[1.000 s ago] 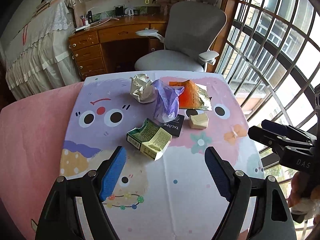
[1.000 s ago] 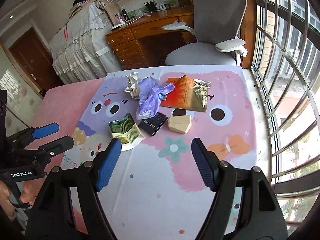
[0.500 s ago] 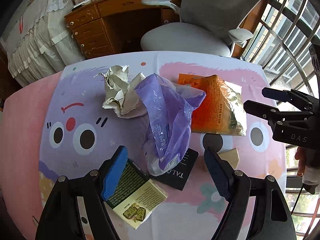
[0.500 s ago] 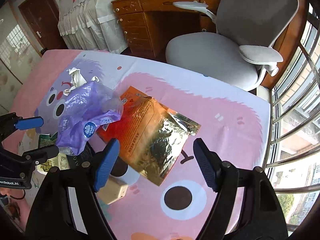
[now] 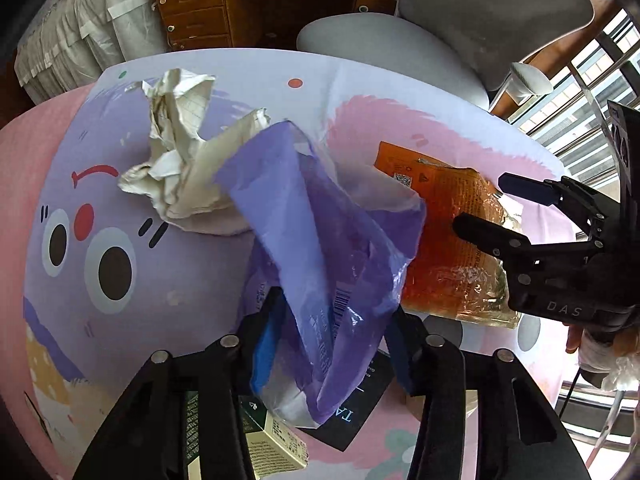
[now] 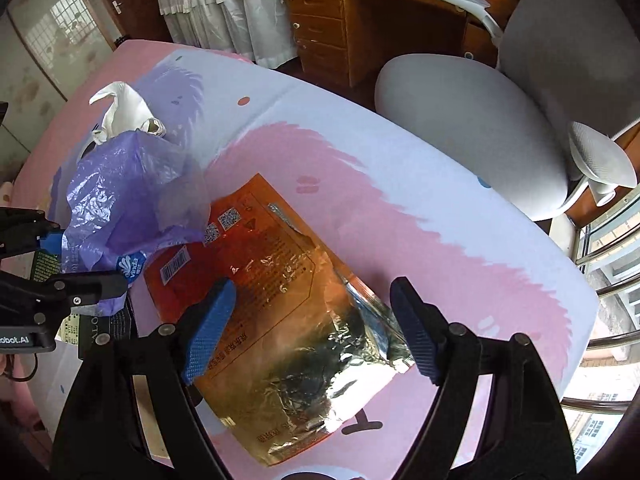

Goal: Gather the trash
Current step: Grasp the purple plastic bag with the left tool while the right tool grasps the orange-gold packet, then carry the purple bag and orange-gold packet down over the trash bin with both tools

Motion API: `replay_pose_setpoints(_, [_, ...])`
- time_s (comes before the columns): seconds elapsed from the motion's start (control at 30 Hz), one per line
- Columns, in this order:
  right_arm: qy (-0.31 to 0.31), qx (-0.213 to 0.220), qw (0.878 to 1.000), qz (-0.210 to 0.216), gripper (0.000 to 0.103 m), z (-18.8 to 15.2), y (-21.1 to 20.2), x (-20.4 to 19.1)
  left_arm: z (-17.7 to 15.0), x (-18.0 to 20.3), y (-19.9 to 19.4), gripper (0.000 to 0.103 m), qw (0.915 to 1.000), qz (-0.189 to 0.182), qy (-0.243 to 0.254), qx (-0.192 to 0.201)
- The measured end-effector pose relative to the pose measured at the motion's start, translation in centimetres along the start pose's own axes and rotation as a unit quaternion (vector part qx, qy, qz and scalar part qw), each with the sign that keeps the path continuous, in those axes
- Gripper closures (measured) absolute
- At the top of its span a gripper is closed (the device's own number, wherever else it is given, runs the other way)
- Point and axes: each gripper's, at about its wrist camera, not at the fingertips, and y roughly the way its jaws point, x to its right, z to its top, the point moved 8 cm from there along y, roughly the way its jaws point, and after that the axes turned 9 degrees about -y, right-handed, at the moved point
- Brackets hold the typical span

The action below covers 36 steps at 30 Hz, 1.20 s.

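Starting out, we have our left gripper (image 5: pixel 332 344) clenched on the crinkled purple plastic bag (image 5: pixel 320 240) at frame centre; our right gripper (image 6: pixel 308 328) hangs released over the orange foil pouch (image 6: pixel 280 300). Nothing looks collected yet.

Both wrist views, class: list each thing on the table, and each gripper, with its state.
Purple plastic bag: crumpled, between the left jaws.
Orange foil pouch: torn open, flat, under the right gripper.
Paper wad: crumpled, untouched.
Green carton: lying flat.
Black packet: lying flat, partly under the bag.
Left gripper: closing around the bag.
Right gripper: open.
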Motion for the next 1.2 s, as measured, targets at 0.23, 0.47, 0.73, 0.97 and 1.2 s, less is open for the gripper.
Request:
replay_pose_setpoints(0.23, [-0.038,-0.023,0.999,0.024,0.024,1.3,2.0,-1.5,0.8,0.8,1.2,0.075,0.9999,-0.010,0.002,0.003])
replay_pose_setpoints(0.47, [-0.081,-0.049,0.995,0.015,0.068,2.1,3.1,-3.4,0.9,1.9,1.1,0.081,0.9998,-0.013,0.011,0.009])
replay_pose_setpoints(0.73, [-0.081,-0.041,0.996,-0.002,0.093,1.0,1.2,-4.7,0.2,2.7,-1.5,0.085,0.9987,-0.026,0.032,0.029])
replay_pose_setpoints(0.97, [-0.023,0.037,0.999,-0.023,0.094,0.8,-5.9,-5.2,-2.0,1.7,-8.1,0.087,0.9950,-0.057,0.045,0.068])
replay_pose_setpoints(1.2, [0.018,0.110,0.993,-0.048,0.094,-1.2,-15.5,-10.0,-8.0,-0.3,-17.3,0.087,0.9865,-0.084,0.093,0.105])
